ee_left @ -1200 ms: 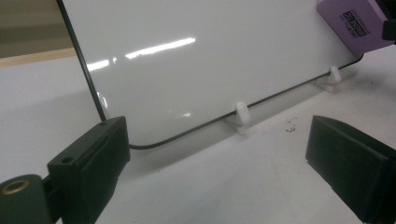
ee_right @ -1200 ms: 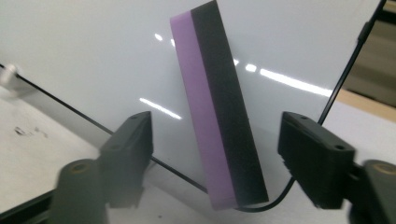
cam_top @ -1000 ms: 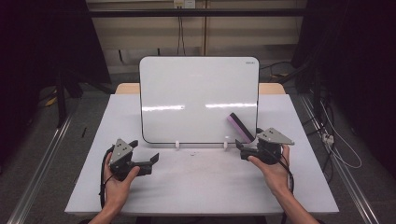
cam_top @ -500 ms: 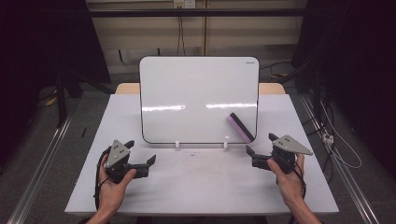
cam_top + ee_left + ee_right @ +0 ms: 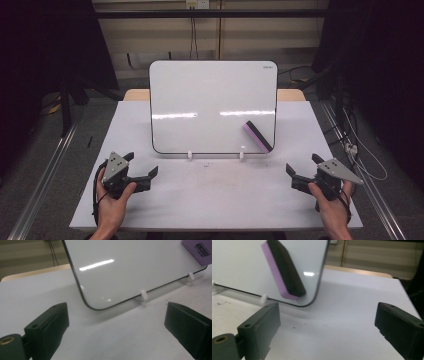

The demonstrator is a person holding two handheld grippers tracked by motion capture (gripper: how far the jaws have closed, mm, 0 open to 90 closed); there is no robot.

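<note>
eraser [image 5: 258,136]: stuck on whiteboard [image 5: 200,100] | left gripper [image 5: 145,176]: jaws apart, nothing held | right gripper [image 5: 295,176]: jaws just opened wide, nothing held

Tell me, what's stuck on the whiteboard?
A purple and black eraser clings tilted near the whiteboard's lower right corner. The patch of board beneath it is covered.

A glossy white rectangular whiteboard [image 5: 212,107] with a thin dark rim was seen, its smooth face streaked with light reflections. A purple eraser block [image 5: 283,270] with a matt black felt-like layer was stuck to it. The white surface [image 5: 220,195] looked matt and faintly speckled. Matt black plastic was shown on each hand-held gripper [image 5: 117,331].
</note>
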